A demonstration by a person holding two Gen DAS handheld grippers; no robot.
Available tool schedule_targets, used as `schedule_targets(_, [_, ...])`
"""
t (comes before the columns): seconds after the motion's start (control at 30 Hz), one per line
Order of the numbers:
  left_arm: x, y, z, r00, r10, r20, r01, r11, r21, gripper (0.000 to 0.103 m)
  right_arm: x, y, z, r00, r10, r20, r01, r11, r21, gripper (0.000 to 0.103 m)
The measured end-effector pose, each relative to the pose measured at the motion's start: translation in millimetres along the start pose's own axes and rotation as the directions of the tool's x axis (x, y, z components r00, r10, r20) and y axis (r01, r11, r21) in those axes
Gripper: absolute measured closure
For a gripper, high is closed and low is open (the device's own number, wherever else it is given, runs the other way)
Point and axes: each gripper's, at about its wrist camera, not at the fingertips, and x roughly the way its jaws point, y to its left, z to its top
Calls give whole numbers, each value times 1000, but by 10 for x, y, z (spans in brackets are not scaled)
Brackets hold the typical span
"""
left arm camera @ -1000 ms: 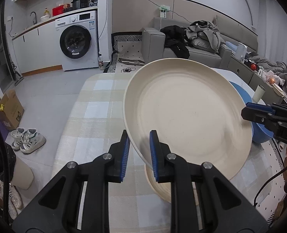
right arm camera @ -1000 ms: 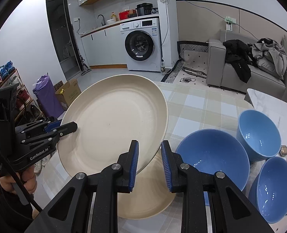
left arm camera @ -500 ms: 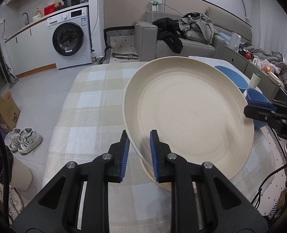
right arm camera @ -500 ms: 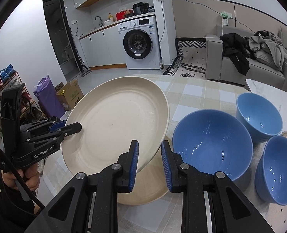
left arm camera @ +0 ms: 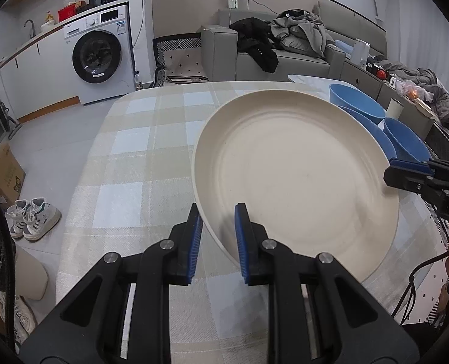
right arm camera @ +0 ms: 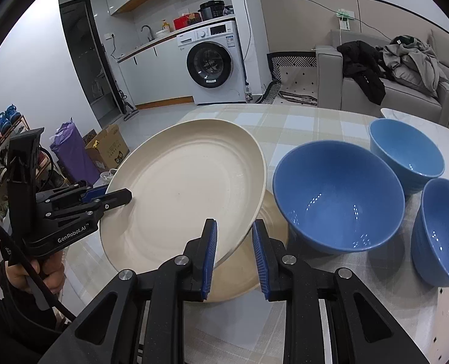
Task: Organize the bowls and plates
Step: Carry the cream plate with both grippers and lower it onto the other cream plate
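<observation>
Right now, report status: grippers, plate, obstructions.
Left gripper and right gripper both shut on the round cream plate. Plate tilted just above a second cream plate on the checked tablecloth. Three blue ceramic bowls close beside.

Left wrist view: sits just behind the left gripper (left arm camera: 217, 236), angled down over the checked tablecloth (left arm camera: 127, 163), facing the grey sofa (left arm camera: 285, 60).
Right wrist view: behind the right gripper (right arm camera: 234, 251), angled down, facing the white washing machine (right arm camera: 210, 63).
Shared: the round cream plate (left arm camera: 294, 176) (right arm camera: 185, 182), close in both; each gripper appears in the other's view.
</observation>
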Motion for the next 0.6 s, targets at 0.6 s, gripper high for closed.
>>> schedule_targets(0.6, [541,171,-161,998,8,-67,-8,1000,0,85,295,15,-187,999,-7,-49,9,999,36,77])
